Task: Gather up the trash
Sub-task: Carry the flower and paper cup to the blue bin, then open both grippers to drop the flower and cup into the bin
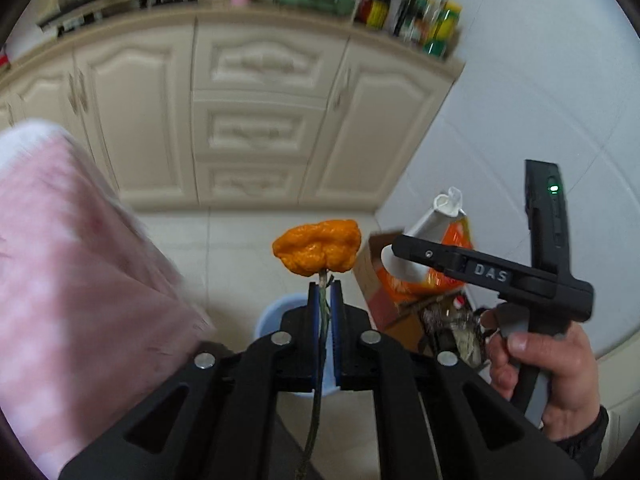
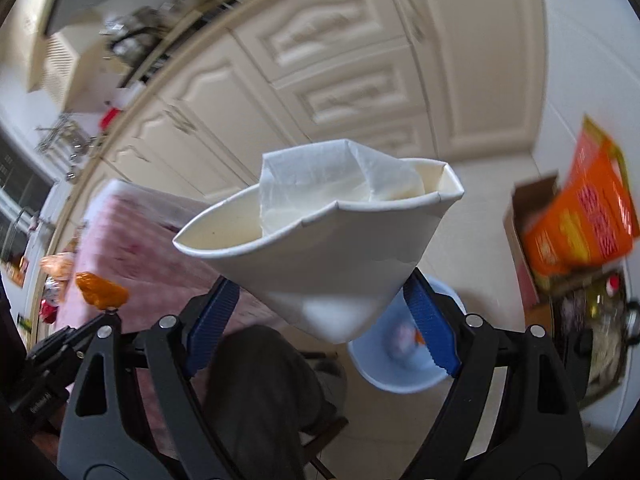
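Flanking the blue bin [image 2: 404,364]: orange box [image 2: 580,228]; pink cloth [image 1: 72,264].

My two wrist cameras look steeply down along their claws, close over the floor; both catch the blue bin [image 1: 268,316] [image 2: 404,364] and cream cabinets [image 1: 256,112] [image 2: 360,80].

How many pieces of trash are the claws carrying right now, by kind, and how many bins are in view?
Orange peel on a stem, in the left claw: 1
Crushed paper cup, in the right claw: 1
Tissue inside the cup: 1
Blue bin: 1
Total: 4
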Motion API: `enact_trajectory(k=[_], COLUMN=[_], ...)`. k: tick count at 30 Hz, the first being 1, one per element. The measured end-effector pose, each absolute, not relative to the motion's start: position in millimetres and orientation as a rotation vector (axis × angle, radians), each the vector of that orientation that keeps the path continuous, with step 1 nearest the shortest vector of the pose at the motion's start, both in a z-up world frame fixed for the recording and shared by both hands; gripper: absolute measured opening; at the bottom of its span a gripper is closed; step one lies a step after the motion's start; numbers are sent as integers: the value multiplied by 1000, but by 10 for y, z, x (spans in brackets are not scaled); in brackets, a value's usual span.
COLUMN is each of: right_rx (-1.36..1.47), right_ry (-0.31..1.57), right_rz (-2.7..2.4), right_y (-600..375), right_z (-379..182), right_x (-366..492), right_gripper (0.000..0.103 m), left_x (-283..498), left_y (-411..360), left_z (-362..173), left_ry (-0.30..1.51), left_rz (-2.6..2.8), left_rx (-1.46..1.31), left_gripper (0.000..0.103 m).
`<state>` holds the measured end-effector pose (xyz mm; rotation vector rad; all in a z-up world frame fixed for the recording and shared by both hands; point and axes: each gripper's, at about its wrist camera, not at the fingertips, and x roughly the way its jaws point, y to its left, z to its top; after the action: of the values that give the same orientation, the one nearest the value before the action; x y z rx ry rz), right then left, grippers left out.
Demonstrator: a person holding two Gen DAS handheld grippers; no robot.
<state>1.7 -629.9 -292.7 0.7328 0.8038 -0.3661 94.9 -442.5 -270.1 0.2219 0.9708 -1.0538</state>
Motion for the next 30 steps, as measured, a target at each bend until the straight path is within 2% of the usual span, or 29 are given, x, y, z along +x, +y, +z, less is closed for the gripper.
enact_trajectory(k=[4,11,12,13,15,22,30], right_rx=[838,1009,1044,1075,1142,1129,1042], right_ry=[875,957,976,985,983,953,873], right_rz=[-381,-382,-389,-391,-409,-467,-484], right_y=[-6471,-6705,-6736,-6743,-6767,-6754,-6712], right_z=[-3492,-4251,-4376,-4459,-4607,-4479,-3918], right_x=[-55,-75,-81,-82,-152,-278,-194], right_gripper=[82,83,85,94,97,97,97], left_x=[999,1124,1144,1158,1146,1196,1033], left_y=[-4857,-5325,-5397,-5448,-5415,-5243,-4957], left_z=[-3308,-3939,-4017,-4085,-4127,-3909,-3195], left_ry=[1102,1235,1250,1262,1234,1167,1004], left_rz=[-1035,-1042,-1042,-1030,-957,-890,-880], left_rx=[295,328,344,364,383,356,342], left_gripper=[5,6,21,60,83,88,90])
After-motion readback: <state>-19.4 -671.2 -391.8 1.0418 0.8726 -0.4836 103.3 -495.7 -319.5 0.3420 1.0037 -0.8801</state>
